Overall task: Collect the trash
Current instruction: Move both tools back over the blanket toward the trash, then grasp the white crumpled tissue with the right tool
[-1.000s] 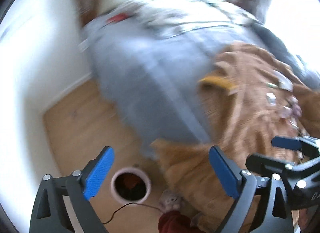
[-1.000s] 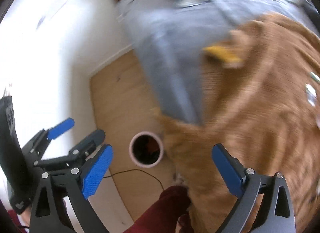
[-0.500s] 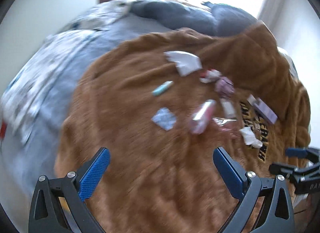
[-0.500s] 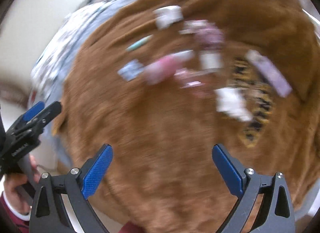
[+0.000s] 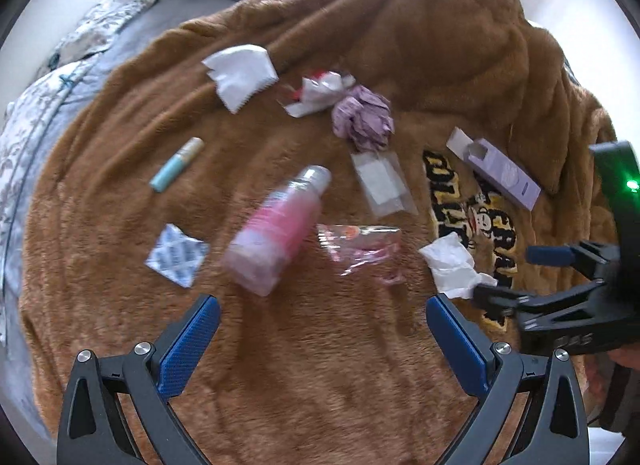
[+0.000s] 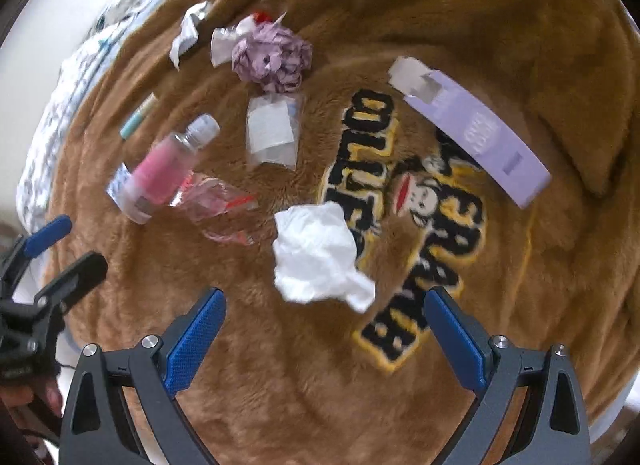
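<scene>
Both grippers have swung from the floor bin to the brown blanket (image 5: 320, 365); left gripper (image 5: 322, 329) and right gripper (image 6: 324, 325) gape empty over the crumpled tissue (image 6: 316, 253), collecting about to start.

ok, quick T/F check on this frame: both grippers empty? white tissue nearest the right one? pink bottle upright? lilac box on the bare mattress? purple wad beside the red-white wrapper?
1. Both the left gripper and the right gripper are open and empty. True.
2. The white tissue lies nearest the right gripper. True.
3. The pink bottle stands upright. False: it lies on its side.
4. The lilac box lies on bare mattress. False: it lies on the brown blanket.
5. The purple wad sits beside the red-white wrapper. True.
</scene>
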`<state>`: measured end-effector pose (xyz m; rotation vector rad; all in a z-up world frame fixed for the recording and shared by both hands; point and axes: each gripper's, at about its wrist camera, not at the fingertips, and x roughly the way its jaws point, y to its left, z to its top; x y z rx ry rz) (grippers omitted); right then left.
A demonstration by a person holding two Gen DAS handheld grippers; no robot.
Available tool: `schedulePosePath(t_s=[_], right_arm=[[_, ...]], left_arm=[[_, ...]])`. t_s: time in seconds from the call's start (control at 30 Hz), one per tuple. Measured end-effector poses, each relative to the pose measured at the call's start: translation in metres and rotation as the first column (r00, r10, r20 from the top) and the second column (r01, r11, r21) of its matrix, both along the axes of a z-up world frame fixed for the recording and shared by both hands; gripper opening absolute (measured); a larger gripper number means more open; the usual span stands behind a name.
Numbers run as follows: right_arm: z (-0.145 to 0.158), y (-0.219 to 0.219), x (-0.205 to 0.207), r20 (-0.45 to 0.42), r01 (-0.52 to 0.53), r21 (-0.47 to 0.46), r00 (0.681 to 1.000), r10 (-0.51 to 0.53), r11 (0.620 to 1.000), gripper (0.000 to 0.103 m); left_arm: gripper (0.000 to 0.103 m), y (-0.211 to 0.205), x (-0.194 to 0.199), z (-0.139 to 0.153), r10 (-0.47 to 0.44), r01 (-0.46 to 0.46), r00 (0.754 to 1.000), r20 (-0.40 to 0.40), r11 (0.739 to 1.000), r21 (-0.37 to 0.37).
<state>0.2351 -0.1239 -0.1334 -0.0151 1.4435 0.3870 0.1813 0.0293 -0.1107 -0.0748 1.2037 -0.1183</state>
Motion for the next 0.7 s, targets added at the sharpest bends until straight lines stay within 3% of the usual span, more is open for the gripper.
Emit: schedulePosePath(t_s=[0.2, 0.4, 0.6, 0.7], right_arm=[[-0.037, 0.028, 0.015, -0.037, -0.139, -0.051, 0.99, 0.137, 0.989, 0.098], [-0.056, 0.042, 0.021, -0.071, -0.164, -0.056, 0.985, 0.16, 0.985, 0.098], [-0.071, 0.059, 0.018, -0.086, -0.214, -0.08, 0.974, 0.207, 0.973, 0.089], [-0.076, 0.063, 0.018, -0.085, -0.217, -0.108, 0.974, 0.208, 0.97, 0.078]], left_arm=[[0.103, -0.029, 0.018, -0.018, -0.121, 0.122, 0.992, -0.036, 0.991, 0.052], [0.103, -0.027, 0.027, -0.023, -0.116, 0.118, 0.992, -0.049, 0.992, 0.046], [0.103, -0.029, 0.03, -0.031, -0.135, 0.138, 0.989, -0.068, 0.99, 0.04], [0.103, -0.029, 0.032, -0.037, -0.13, 0.132, 0.989, -0.073, 0.991, 0.026]])
